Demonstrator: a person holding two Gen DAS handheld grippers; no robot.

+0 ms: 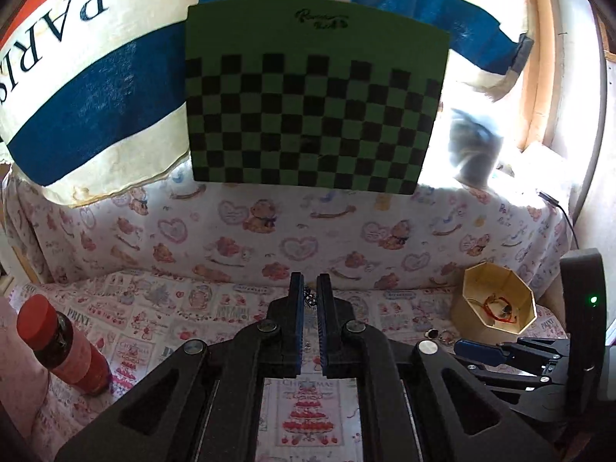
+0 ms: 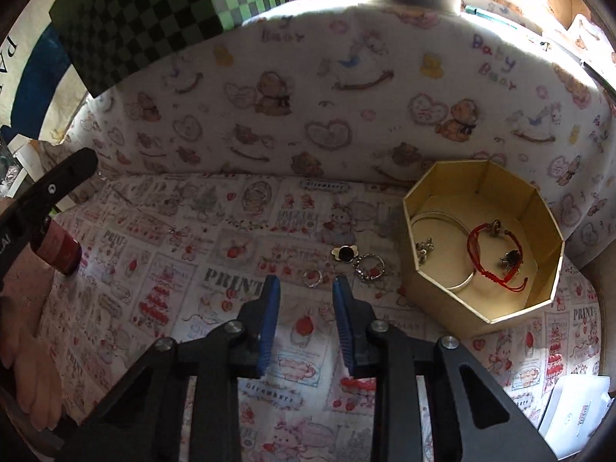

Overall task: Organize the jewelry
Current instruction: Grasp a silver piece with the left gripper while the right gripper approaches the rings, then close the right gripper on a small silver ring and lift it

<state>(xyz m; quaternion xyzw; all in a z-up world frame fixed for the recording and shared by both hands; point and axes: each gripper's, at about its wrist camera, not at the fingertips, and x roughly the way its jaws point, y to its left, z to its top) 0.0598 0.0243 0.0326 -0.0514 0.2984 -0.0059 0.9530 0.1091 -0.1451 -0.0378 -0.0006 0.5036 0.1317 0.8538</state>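
The left tool was clamped on a small beaded chain between its pads. The right tool stood partly open and empty above the printed cloth, with a ring just ahead. Beside it, the octagonal box held a red bracelet.

Small dark chain-like item wedged between closed pads of left hand-held gripper, mostly hidden; kind not determinable. Grey furry object blurred beside checkered board, cut off at top edge in right wrist view. Red-capped bottle partly masked by left hand-held gripper's arm in right wrist view. "PARIS" lettering on banner cropped at left edge. Charms in octagonal box too small to identify.
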